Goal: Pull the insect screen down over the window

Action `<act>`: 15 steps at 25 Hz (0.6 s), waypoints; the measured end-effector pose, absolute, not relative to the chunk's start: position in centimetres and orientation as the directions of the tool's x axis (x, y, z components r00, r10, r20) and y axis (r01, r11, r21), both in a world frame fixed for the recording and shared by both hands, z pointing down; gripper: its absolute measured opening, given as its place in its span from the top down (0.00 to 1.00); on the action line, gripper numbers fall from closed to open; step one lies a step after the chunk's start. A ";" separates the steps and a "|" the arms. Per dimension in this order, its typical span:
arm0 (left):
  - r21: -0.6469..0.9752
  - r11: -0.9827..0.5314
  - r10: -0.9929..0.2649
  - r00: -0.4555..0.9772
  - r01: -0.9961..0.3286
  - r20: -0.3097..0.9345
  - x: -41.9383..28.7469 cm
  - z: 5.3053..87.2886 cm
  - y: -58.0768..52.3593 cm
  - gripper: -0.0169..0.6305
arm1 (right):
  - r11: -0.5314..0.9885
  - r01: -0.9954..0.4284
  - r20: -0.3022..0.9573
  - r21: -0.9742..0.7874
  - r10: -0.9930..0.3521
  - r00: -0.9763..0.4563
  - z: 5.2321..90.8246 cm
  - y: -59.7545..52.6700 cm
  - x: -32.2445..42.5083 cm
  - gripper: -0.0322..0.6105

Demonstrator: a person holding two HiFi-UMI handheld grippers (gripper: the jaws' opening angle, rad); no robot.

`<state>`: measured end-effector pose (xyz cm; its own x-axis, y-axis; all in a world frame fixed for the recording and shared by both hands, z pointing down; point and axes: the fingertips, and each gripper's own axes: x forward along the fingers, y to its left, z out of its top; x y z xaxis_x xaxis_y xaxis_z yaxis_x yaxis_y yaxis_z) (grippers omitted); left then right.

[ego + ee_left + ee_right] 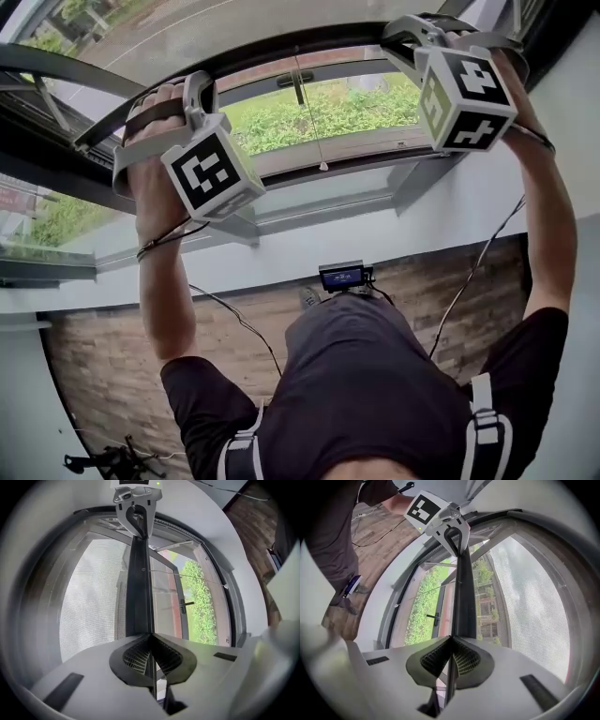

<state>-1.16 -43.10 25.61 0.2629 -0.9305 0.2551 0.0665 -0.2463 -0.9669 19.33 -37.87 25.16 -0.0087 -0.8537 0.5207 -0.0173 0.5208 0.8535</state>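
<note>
Two grippers, one screen bar.
The left gripper (152, 654) and the right gripper (451, 656) each have their two jaws clamped on the single dark bottom bar (138, 592) of the insect screen. Its mesh (93, 597) covers the window's upper part. One window handle (185, 604) and one pull cord (187, 575) show beyond the bar.

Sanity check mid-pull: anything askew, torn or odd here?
Nothing stands out. The left gripper and right gripper are both shut on the bar, the mesh looks flat and untorn, and the cord hangs straight.
</note>
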 end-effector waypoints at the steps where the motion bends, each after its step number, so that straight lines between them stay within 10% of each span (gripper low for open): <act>1: -0.961 -0.268 -0.923 0.271 0.062 0.275 -1.0 26.7 -43.1 0.95 | 0.535 -0.020 0.535 0.845 -0.845 -0.008 26.3 -37.8 19.4 0.92; 15: -0.904 -0.403 -0.872 0.240 0.143 0.426 -1.8 34.7 -43.9 0.95 | 0.657 -0.035 0.657 0.753 -0.754 -0.015 34.2 -38.6 19.2 0.92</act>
